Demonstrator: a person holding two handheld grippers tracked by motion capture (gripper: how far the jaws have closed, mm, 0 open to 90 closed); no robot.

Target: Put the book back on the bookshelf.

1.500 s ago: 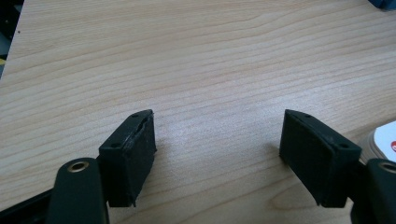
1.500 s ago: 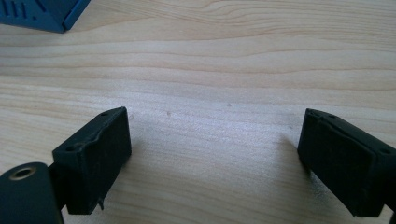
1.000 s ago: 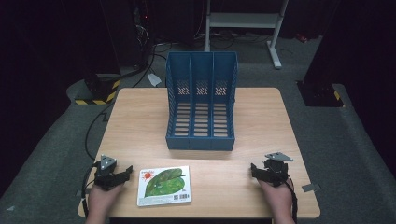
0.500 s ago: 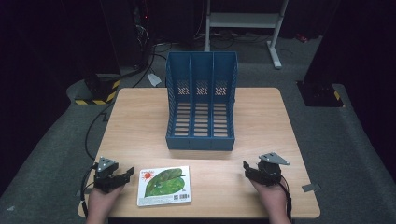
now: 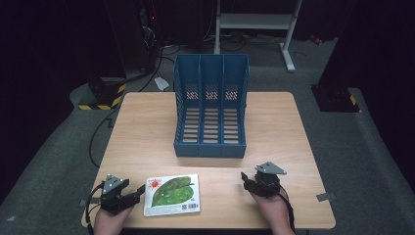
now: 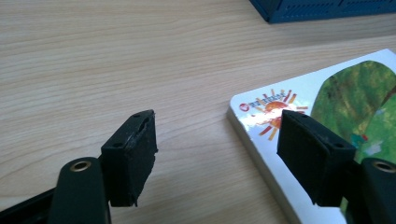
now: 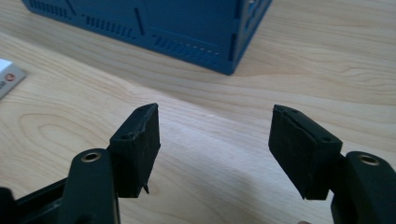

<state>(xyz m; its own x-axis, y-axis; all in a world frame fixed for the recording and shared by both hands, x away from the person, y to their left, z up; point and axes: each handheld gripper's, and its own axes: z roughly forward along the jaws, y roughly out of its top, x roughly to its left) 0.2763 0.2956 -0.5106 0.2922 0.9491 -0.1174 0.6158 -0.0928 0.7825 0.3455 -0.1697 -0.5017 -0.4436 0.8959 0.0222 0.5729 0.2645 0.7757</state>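
Since a second ago the right gripper (image 5: 248, 181) has crept toward nine o'clock, jaws spread like the left gripper's (image 5: 136, 194), which flanks the thin, stiff, probably light book's (image 5: 172, 195) nine-o'clock edge, seemingly the best hold.

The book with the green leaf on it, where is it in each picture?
High view: the book lies flat at the table's near edge, beside the left gripper.
Left gripper view: at the right, partly behind the right-hand jaw.
Right gripper view: just a white corner, far left.
Shared landmark: the blue file rack.
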